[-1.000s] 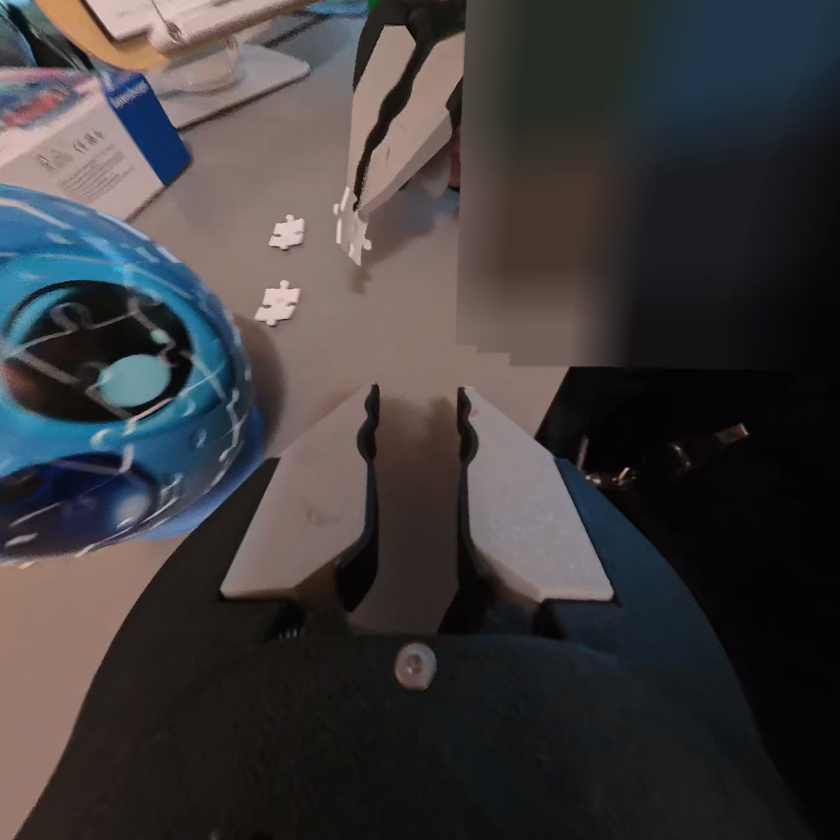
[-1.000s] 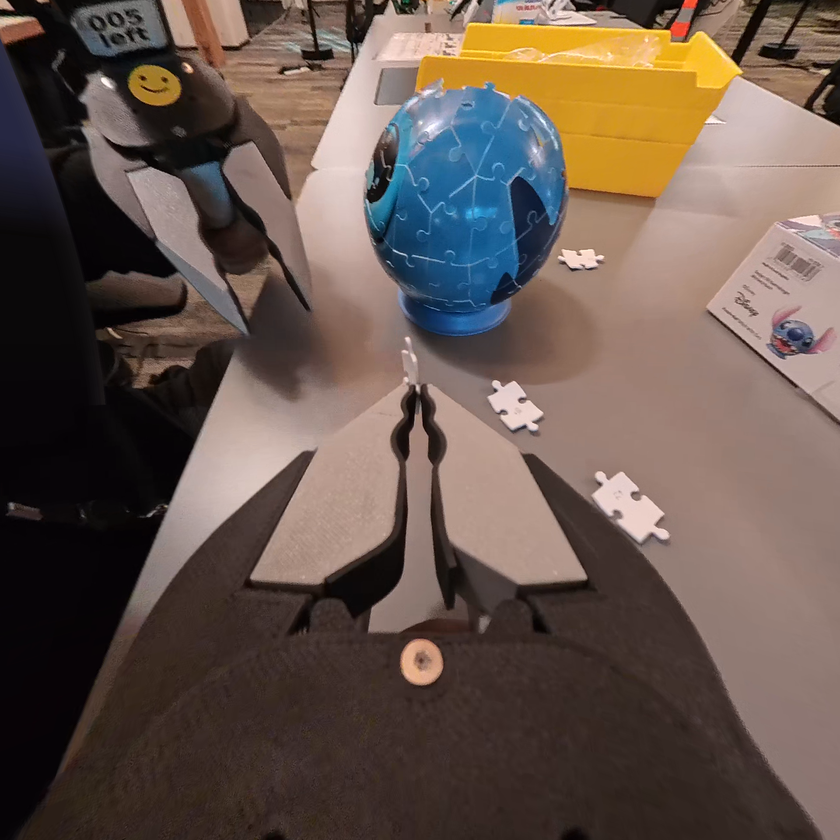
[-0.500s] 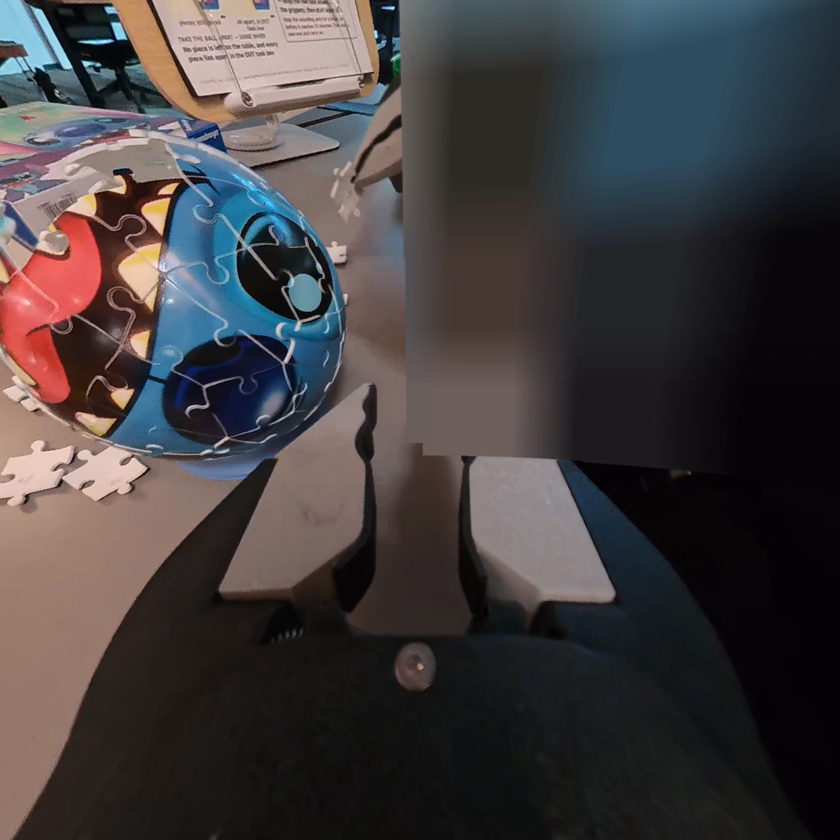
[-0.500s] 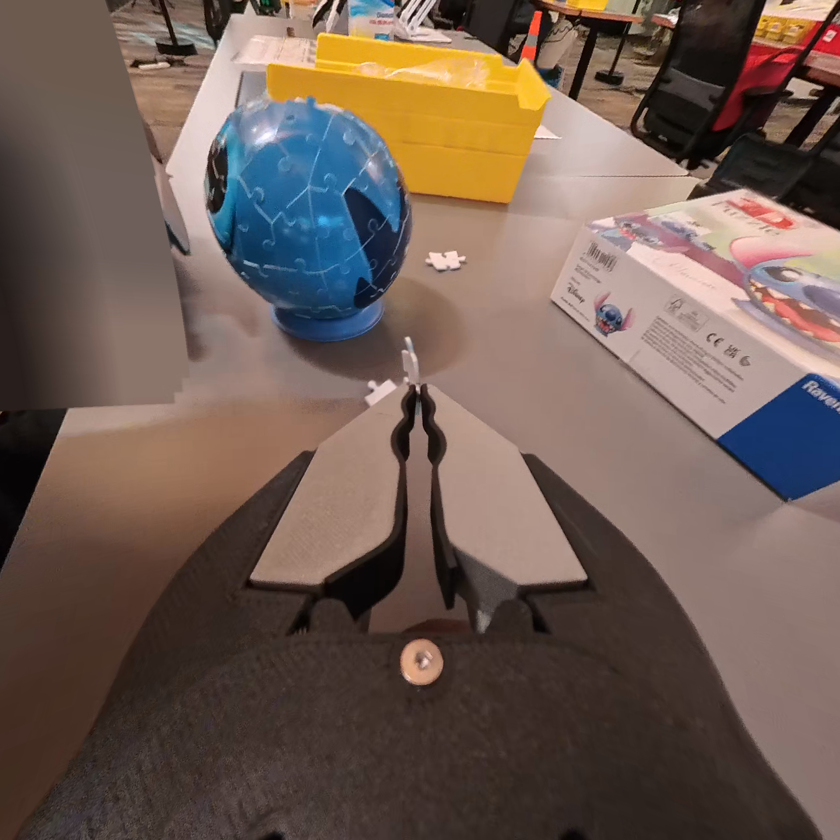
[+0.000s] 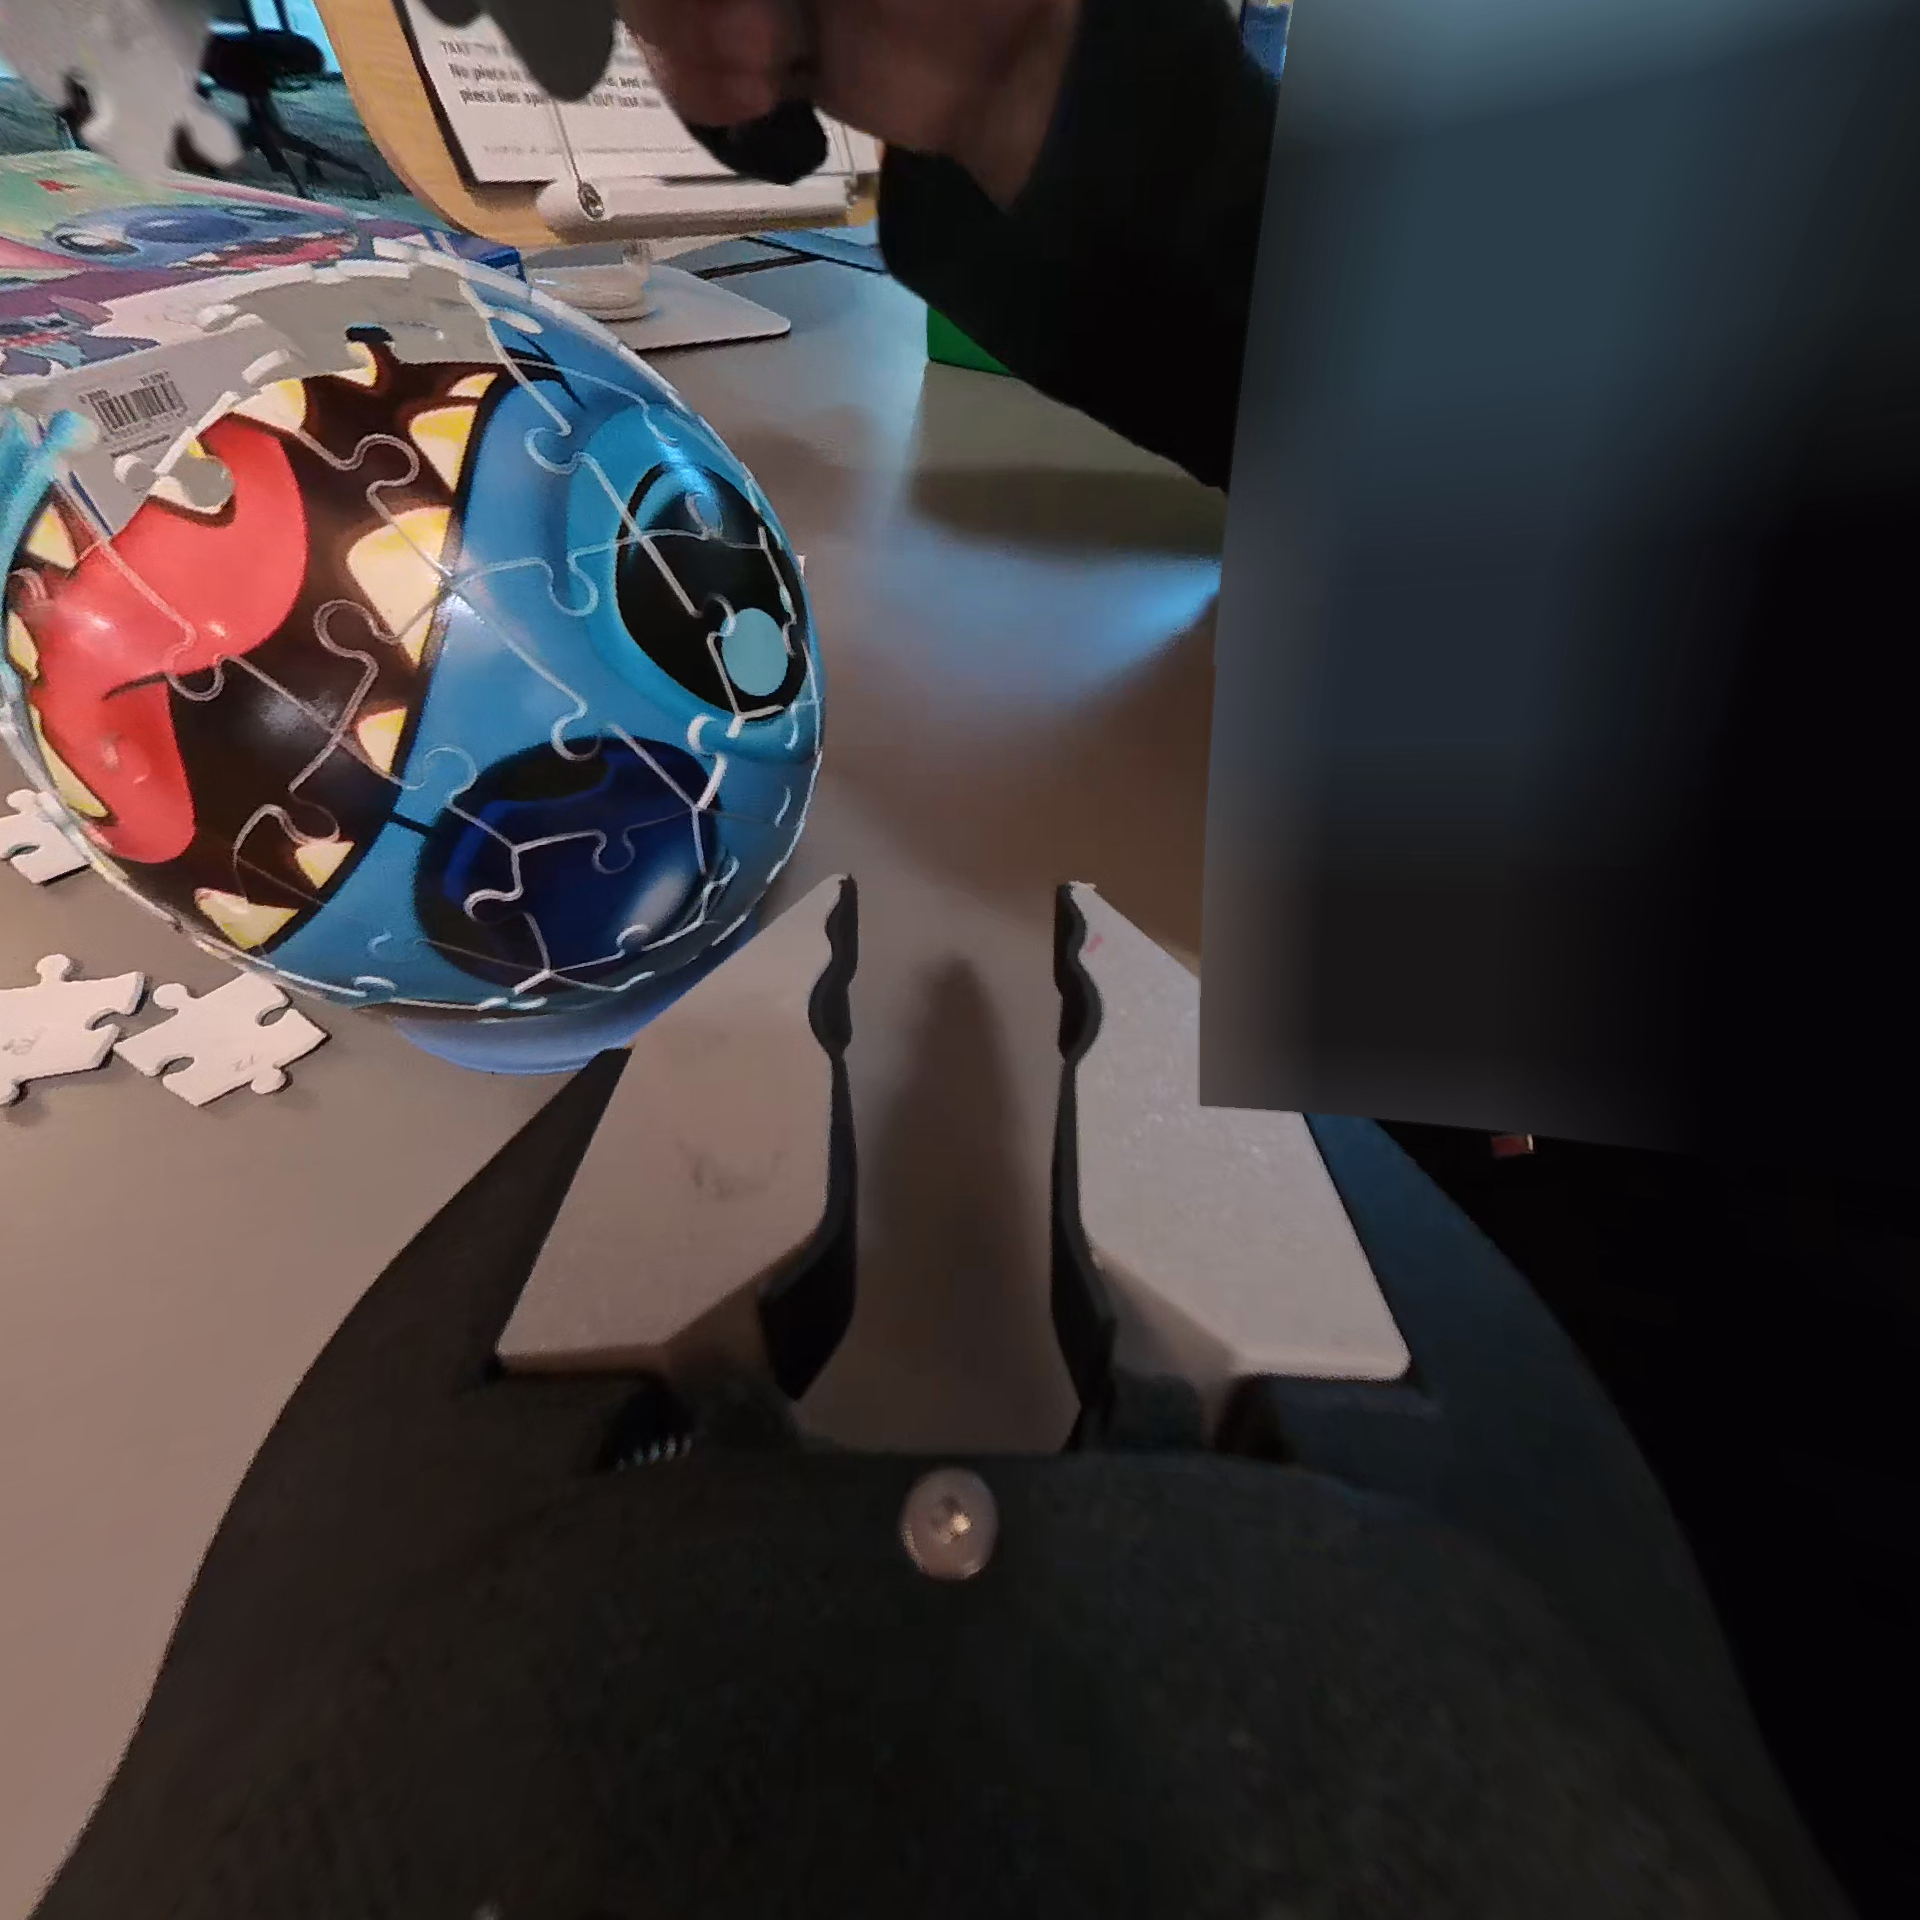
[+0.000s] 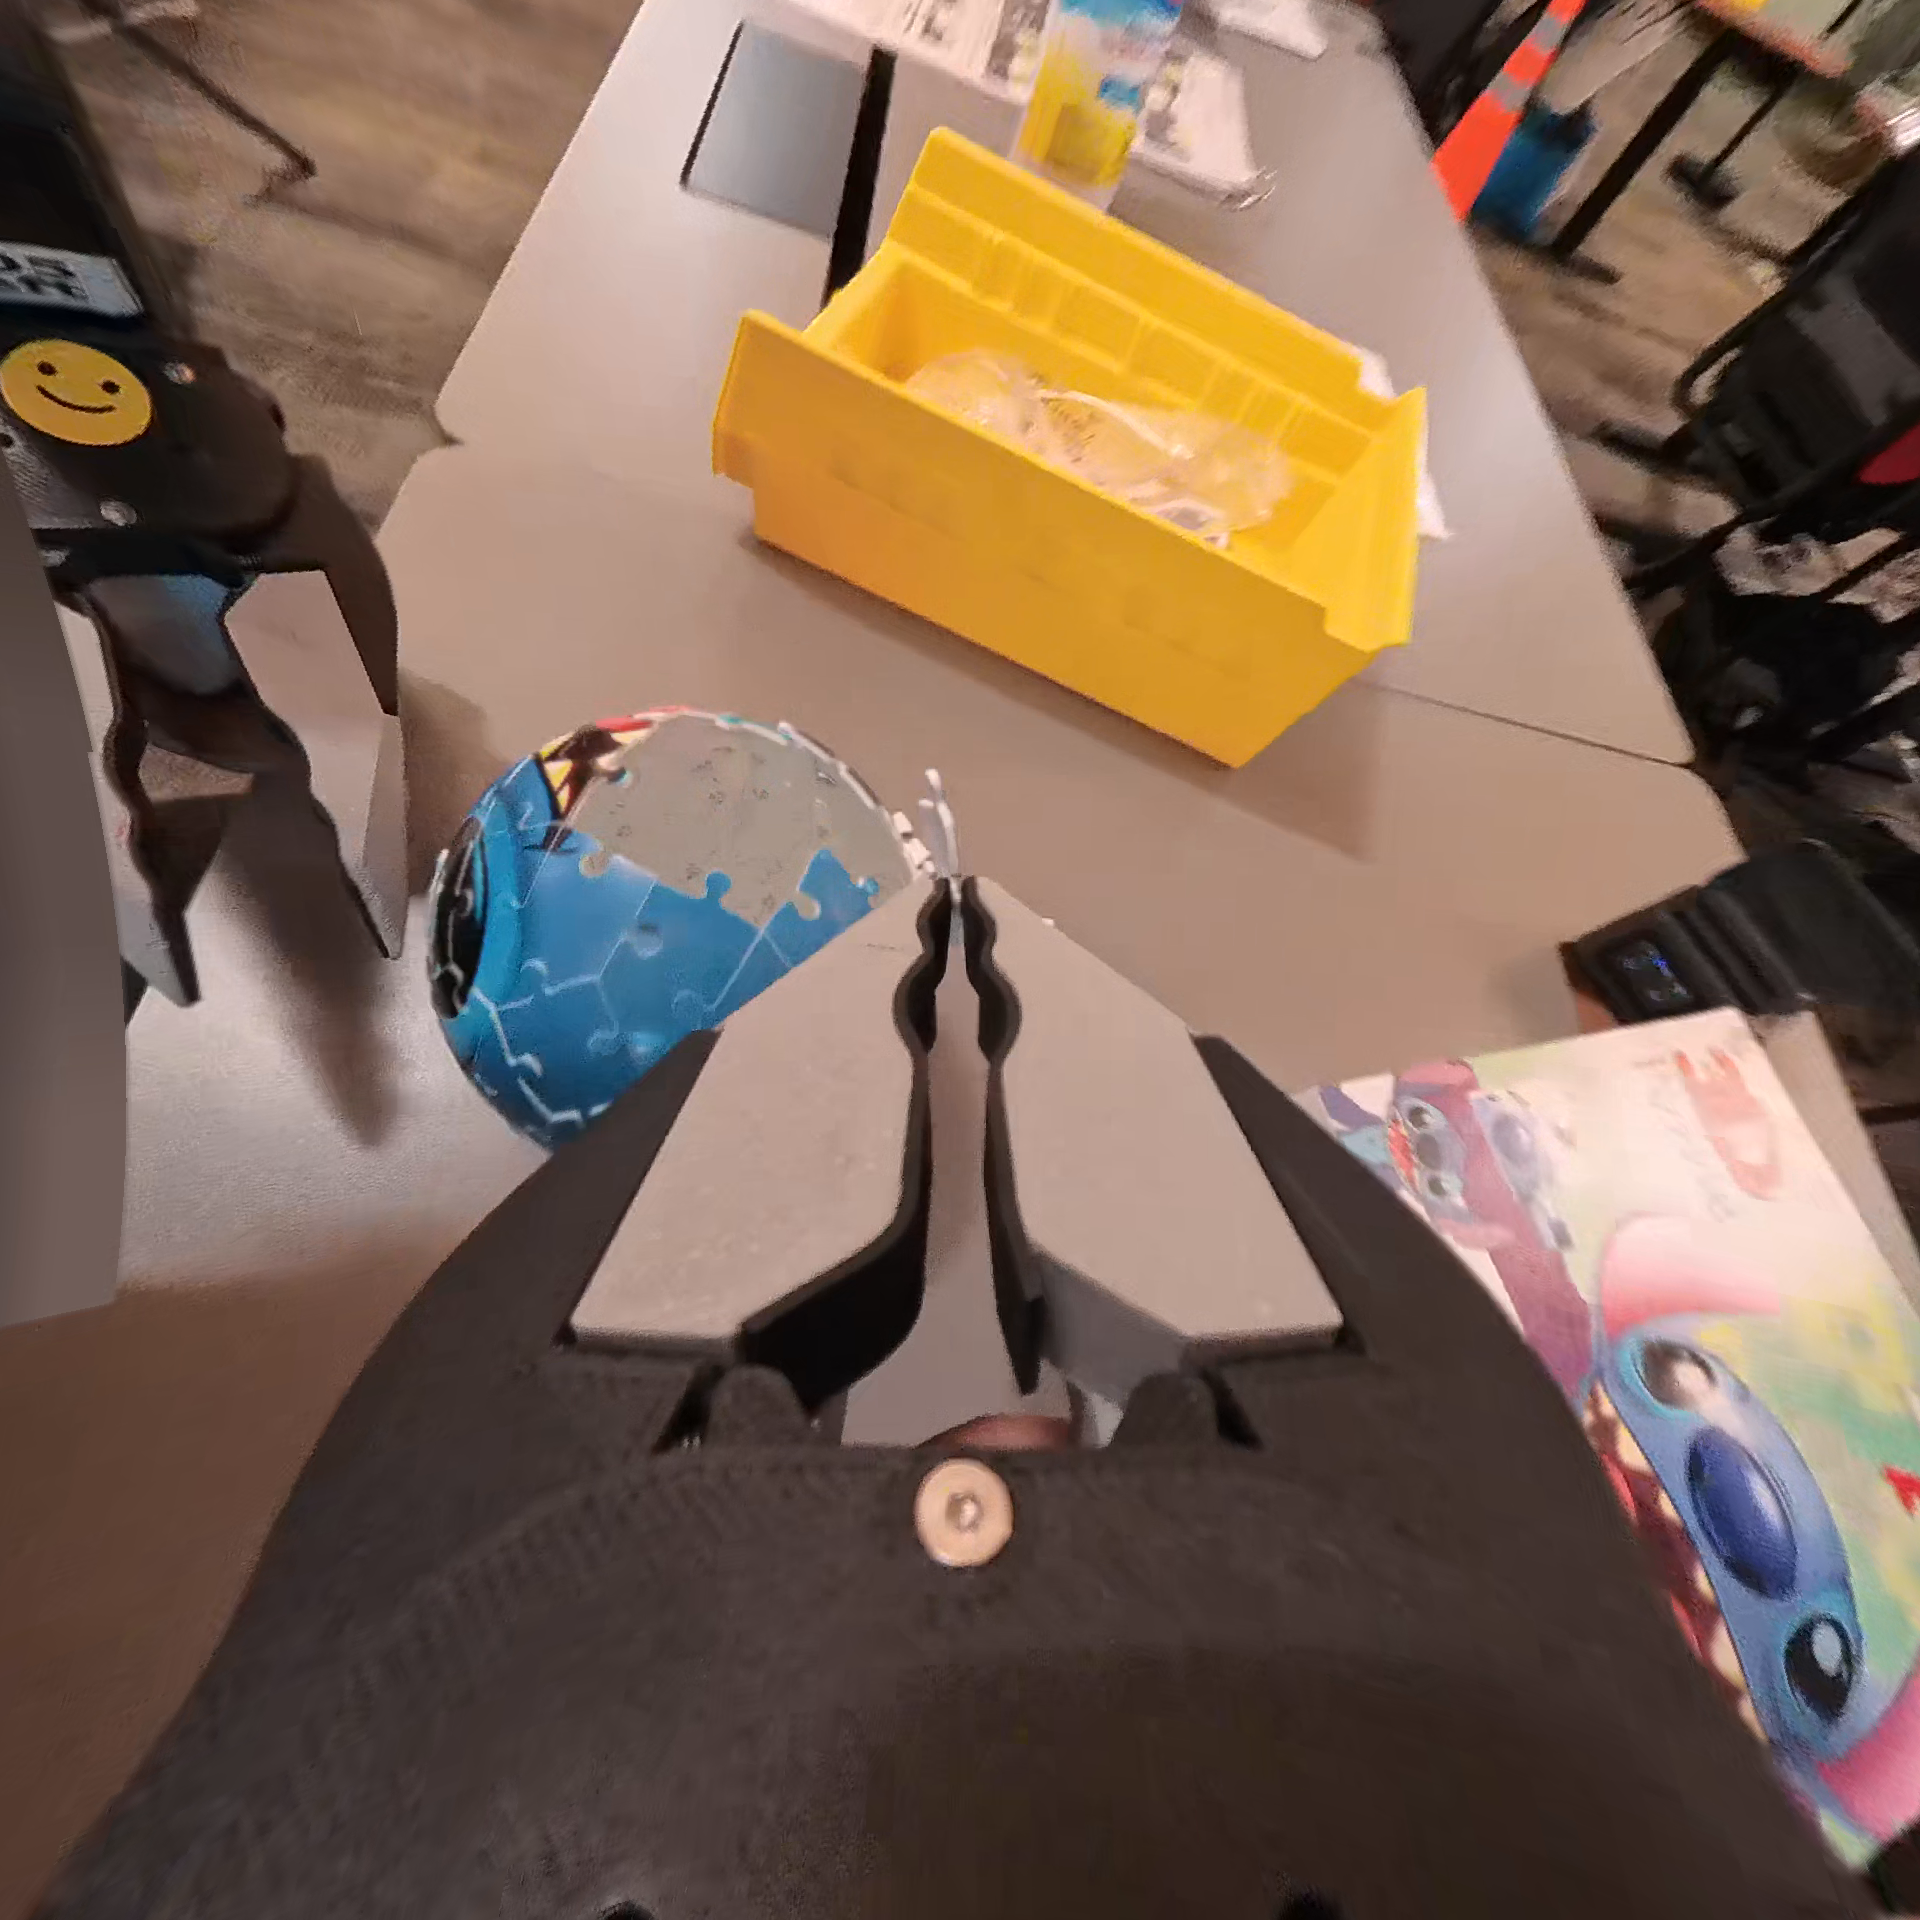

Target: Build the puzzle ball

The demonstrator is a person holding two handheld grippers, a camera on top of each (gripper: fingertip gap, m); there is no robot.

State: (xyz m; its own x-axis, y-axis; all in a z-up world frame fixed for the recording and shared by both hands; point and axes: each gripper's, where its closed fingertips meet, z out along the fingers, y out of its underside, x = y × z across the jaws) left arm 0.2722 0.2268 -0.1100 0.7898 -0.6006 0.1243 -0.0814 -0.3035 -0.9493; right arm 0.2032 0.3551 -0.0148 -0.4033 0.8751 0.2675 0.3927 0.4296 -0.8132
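The blue puzzle ball (image 5: 416, 675) stands on its blue base (image 5: 509, 1044), with a red mouth and a dark eye facing my left gripper. Its top is open and shows the grey inner side (image 6: 748, 821). My left gripper (image 5: 951, 894) is open and empty, low over the table just right of the ball; it also shows in the right wrist view (image 6: 275, 971). My right gripper (image 6: 954, 883) is shut on a white puzzle piece (image 6: 938, 821), held edge-on above the ball's open top. Loose white pieces (image 5: 208, 1029) lie left of the base.
A yellow bin (image 6: 1039, 520) with a clear bag stands behind the ball. The puzzle box (image 6: 1662, 1351) lies to the right. A document stand (image 5: 623, 156) is at the table's far side. A black device (image 6: 1683, 956) sits at the table edge.
My right gripper has risen with the piece and moved over the ball, now looking down on its open top. My left gripper has stayed open beside the ball's base.
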